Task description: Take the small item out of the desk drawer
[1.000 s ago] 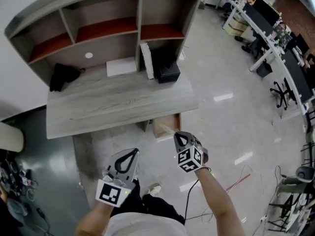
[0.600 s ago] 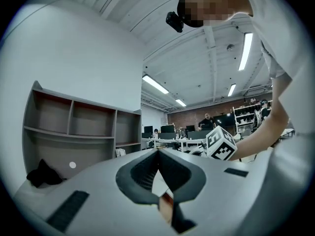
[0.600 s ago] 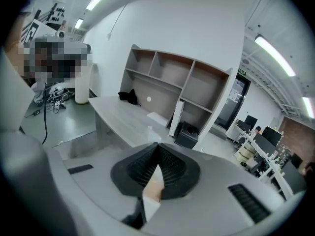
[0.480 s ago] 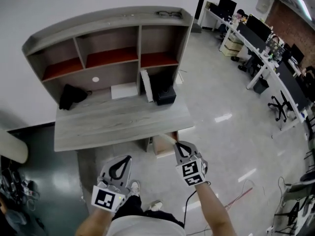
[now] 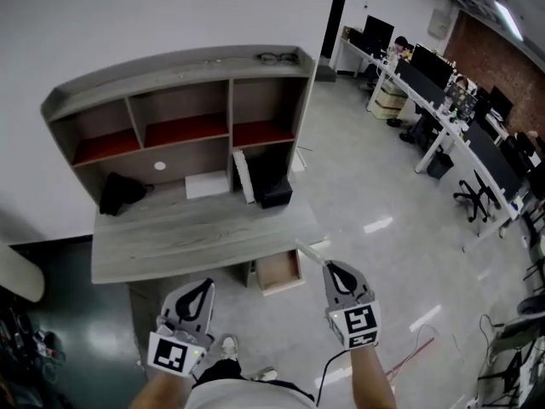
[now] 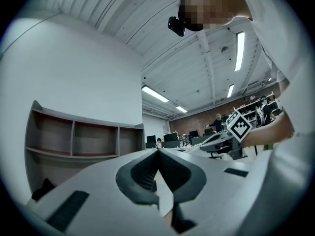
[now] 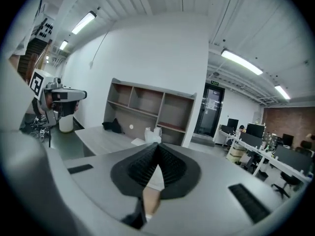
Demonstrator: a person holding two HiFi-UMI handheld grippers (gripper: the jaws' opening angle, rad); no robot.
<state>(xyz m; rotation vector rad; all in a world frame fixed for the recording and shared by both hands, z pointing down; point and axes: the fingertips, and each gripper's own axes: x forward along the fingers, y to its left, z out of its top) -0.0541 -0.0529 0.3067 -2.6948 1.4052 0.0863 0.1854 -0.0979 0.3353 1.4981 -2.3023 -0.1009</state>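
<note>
Removal looks all but done. The right tool (image 5: 328, 267) has its jaws pressed together on the small item (image 5: 308, 252), a thin pale sliver that pokes out past the tips toward the front right corner of the table (image 5: 196, 237). The right gripper view shows the ribbed pads meeting at the tip with no gap between them, so the grip looks firm, though the item is too slim to make out what it is.

The item hangs in the air above the floor, clear of the drawer (image 5: 279, 273). The drawer stands pulled open under the table's right end, and from the head view I can see nothing else inside it.

The left tool (image 5: 207, 284) is held low on the person's other side, well apart from the drawer. Its jaws are together and grip nothing, as the left gripper view confirms with the tips touching.

What remains, as I judge it, is the finish — bringing the sliver over the bare wood of the table top and easing the jaws apart just above the surface so it does not flick away. A piece this thin could twist or slip in the pads if swung fast. The idle left tool is free to push the drawer shut, if that is wanted.
</note>
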